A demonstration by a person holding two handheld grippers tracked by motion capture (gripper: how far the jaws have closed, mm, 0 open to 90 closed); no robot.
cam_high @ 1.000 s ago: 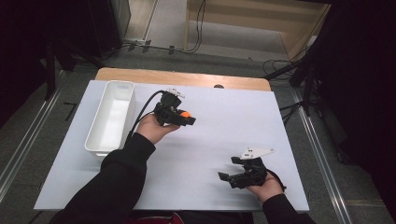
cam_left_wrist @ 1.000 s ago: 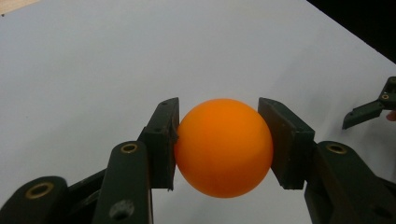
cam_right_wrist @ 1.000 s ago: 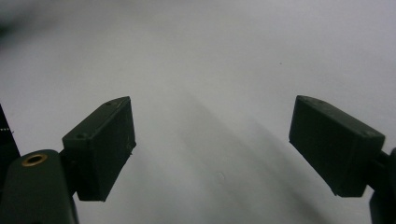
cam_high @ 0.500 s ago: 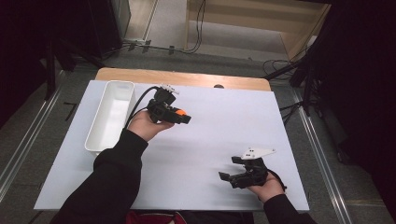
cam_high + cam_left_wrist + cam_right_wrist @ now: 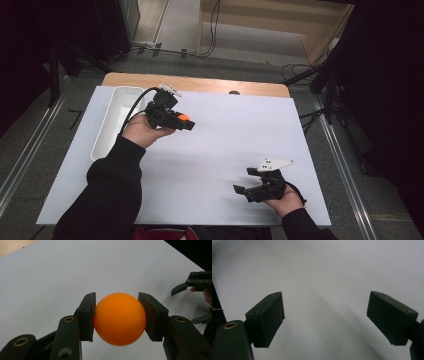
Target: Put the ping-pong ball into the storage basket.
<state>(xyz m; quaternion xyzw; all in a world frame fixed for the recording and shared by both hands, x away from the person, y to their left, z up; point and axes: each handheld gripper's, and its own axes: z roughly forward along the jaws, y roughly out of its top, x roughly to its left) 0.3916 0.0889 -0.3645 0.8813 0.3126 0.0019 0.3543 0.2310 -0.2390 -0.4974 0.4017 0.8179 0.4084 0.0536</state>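
An orange ball hangs above the white table sheet, just right of the white tray. My left gripper is shut on it and points to the right. In the left gripper view the ball sits squarely between the two black pads, with the sheet well below. Near the front right edge, my right gripper rests low over the sheet, pointing left. In the right gripper view its jaws stand wide open with nothing between them. It also shows far off in the left gripper view.
The long white tray lies along the left side of the sheet, and no contents are visible in it. A wooden table edge runs behind the sheet. Cables and dark stands sit on the floor beyond the table.
My left hand has risen and drifted left toward the tray, still carrying the orange ball. The right hand has stayed put.
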